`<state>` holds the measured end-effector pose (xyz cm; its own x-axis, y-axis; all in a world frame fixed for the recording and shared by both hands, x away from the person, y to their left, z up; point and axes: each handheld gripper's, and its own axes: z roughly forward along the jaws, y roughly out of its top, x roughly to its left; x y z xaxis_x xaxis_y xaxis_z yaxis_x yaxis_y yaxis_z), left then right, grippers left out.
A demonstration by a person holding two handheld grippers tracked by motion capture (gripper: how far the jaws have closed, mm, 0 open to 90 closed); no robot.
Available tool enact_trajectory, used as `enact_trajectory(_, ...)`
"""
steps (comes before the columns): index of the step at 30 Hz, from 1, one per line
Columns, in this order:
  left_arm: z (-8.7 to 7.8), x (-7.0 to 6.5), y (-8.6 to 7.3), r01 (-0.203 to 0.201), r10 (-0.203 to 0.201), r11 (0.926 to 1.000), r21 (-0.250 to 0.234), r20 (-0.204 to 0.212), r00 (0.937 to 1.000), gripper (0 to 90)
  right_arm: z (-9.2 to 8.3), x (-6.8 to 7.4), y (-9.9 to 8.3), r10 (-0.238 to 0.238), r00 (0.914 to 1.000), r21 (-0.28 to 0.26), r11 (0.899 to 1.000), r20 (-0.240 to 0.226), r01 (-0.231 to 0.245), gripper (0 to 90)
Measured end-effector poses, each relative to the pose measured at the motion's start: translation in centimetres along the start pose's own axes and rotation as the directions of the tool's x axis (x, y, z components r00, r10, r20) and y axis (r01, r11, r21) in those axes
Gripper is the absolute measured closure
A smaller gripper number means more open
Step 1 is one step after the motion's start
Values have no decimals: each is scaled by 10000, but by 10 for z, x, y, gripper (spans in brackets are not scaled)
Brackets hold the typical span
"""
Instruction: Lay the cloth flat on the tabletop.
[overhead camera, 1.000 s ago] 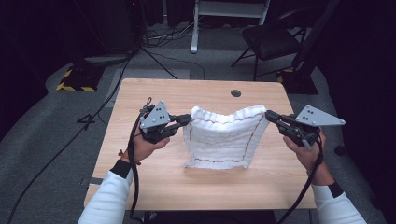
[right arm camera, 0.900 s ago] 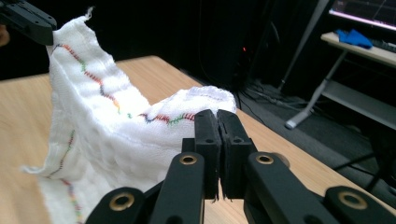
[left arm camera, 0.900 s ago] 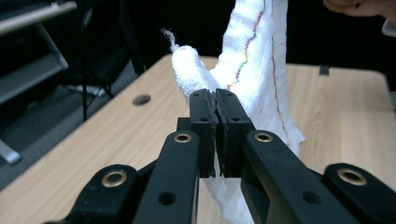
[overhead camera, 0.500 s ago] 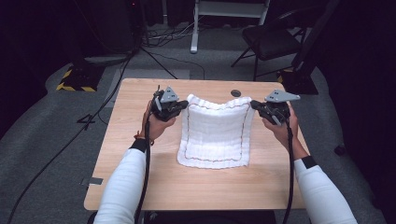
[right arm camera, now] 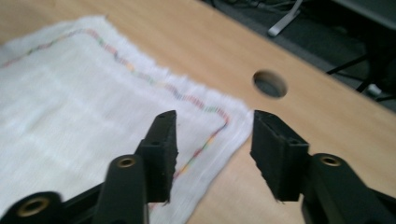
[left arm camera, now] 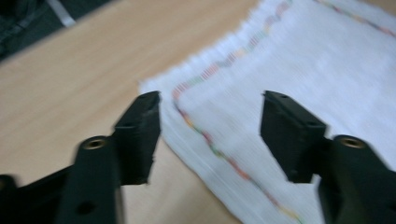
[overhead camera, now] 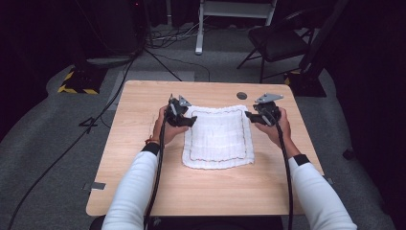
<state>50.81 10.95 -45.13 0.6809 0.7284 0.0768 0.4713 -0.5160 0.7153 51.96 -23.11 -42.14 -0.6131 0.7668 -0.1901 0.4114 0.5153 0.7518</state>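
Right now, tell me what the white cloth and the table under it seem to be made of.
White cloth: apparently a soft woven cotton, matte, with fine ribbed lines and a stitched multicoloured border near its edge; the edges look slightly frayed. Table: a light wood-grain top, smooth and low-sheen, probably laminate or veneer rather than solid wood, with a round hole in it.

The table (overhead camera: 206,191) is lit brightly from above while the floor and room around it fall into near darkness; the white cloth (overhead camera: 218,136) is the brightest area and borders on overexposure, with only faint shadows at its edges. In the left gripper view, motion blur smears the cloth's coloured stitching ahead of and between the fingers (left arm camera: 140,135), whose own outlines are soft. The right gripper view is sharper at the fingers (right arm camera: 161,154), with the cloth blurring beyond them.
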Motion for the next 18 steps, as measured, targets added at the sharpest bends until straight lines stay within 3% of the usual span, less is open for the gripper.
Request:
enact_trajectory(3, -6, -14, -18, -353, 335, 9990, 274, 637, 9974, 264, -10, 15, -28, -130, 9960, 256, 9996, -884, 153, 388)
enact_trajectory(7, -11, -32, -43, -669, 605, 9963, 540, 1116, 9919, 258, -15, 26, -50, -186, 9896, 543, 9982, -1424, 265, 355)
enact_trajectory(11, -16, -49, -60, -1301, 1185, 9867, 976, 1170, 9860, 253, -24, 34, -72, -215, 9809, 865, 9955, -1932, 389, 318)
enact_trajectory(12, -19, -53, -65, -1372, 1250, 9854, 1007, 1193, 9850, 251, -30, 37, -80, -396, 9788, 1073, 9923, -2009, 622, 304)
enact_trajectory(15, -23, -54, -70, -1230, 1085, 9873, 1007, 1384, 9844, 250, -36, 39, -87, -174, 9747, 1085, 9932, -2227, 425, 305)
enact_trajectory(18, -25, -54, -75, -1084, 953, 9901, 892, 1406, 9855, 248, -40, 42, -99, -385, 9764, 1301, 9892, -2126, 673, 298)
